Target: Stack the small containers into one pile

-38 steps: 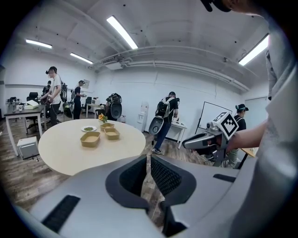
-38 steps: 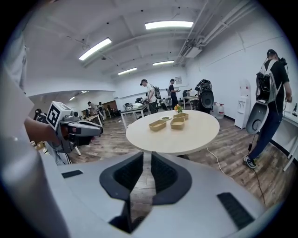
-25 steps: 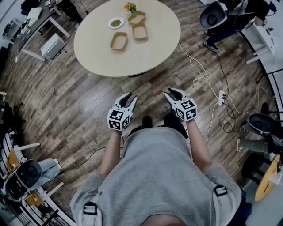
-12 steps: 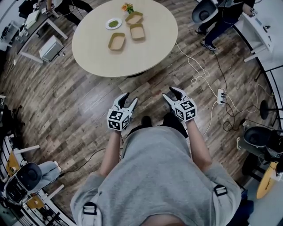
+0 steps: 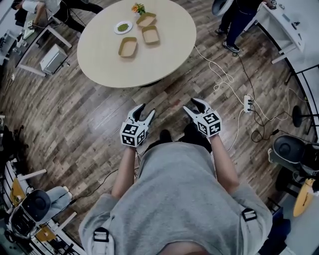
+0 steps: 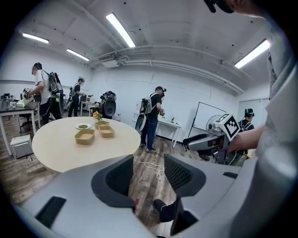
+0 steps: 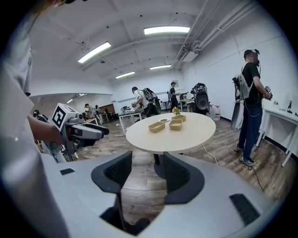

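The stacking is not yet begun: the person stands on the wooden floor (image 5: 99, 114), well apart from the round table (image 5: 149, 74), and holds both tools in front of the body. The left gripper (image 5: 145, 110) and the right gripper (image 5: 192, 105) have just been opening their jaws, which now stand wide with nothing between them. The left container (image 5: 127, 47), the middle container (image 5: 150, 34) and the far container (image 5: 146, 20) lie unstacked near the far edge of the pale, smooth tabletop, beside a small plate (image 5: 122, 26) and flowers (image 5: 135, 8). They look like shallow tan trays of pressed fibre, rectangular with rounded corners and sloped walls, so I judge they nest easily. The next move calls for walking to the table and gripping one tray by its thin rim.
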The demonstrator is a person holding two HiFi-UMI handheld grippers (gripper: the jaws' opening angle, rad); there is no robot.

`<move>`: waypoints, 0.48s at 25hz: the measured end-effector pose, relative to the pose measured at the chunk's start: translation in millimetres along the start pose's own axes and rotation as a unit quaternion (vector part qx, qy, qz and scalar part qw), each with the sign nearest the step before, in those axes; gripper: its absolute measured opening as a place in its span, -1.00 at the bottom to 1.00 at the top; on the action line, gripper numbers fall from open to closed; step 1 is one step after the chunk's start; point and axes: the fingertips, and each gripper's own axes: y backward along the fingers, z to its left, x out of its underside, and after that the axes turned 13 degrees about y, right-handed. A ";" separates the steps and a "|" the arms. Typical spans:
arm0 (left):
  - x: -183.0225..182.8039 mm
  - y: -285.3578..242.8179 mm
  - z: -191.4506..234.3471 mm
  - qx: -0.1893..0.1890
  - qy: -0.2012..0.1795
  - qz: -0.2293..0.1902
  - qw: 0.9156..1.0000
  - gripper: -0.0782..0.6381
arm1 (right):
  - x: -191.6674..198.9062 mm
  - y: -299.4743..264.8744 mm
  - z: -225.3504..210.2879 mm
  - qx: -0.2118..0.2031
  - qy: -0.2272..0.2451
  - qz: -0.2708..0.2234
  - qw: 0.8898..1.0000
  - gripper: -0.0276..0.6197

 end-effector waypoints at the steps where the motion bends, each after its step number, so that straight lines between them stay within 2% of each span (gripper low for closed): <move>1: 1.0 -0.1 0.6 0.000 0.000 0.002 1.000 -0.20 | 3.4 0.6 1.5 0.000 -0.002 0.003 1.000 -0.25; 12: -5.6 -12.9 9.4 -0.008 0.006 0.010 1.000 -0.20 | 2.9 -11.2 -9.4 -0.010 -0.003 0.011 1.000 -0.27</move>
